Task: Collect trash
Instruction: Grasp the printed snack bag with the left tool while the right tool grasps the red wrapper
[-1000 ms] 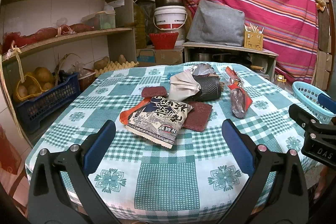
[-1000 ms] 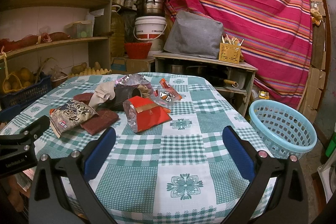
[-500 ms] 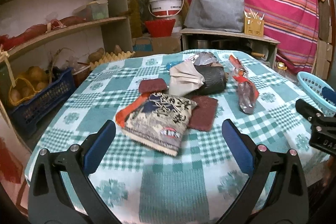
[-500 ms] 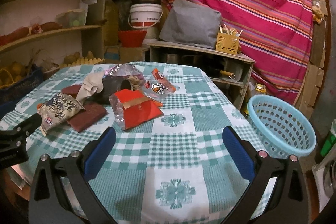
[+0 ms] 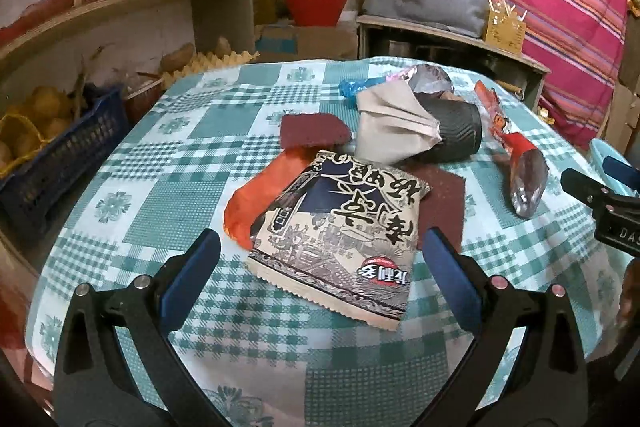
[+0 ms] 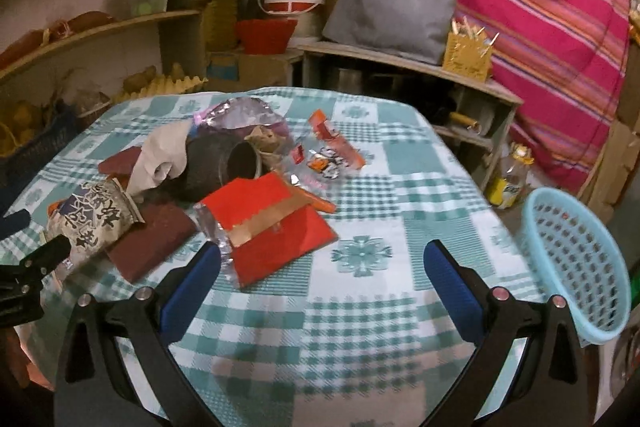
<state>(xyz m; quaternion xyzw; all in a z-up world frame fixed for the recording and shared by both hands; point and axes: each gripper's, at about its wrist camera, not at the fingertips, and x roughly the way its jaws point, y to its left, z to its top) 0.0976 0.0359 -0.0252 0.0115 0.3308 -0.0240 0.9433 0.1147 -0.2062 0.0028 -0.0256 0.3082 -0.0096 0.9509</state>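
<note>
Light: dim, warm, indoor; source perhaps overhead.
Blur: right wrist view smeared, worst beyond its jaws.
Edges: fisheye bending, dark corners.
Shadows: soft, faint between jaws.

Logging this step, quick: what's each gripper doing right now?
Left gripper: open, holding nothing, over the snack bag.
Right gripper: open, holding nothing, near the red packet.

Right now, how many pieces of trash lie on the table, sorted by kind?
Bags and wrappers: 6
Maroon pads: 2
Black cup: 1
Grey paper: 1
Total: 10 that can be told apart; small scraps in the pile may add more.
</note>
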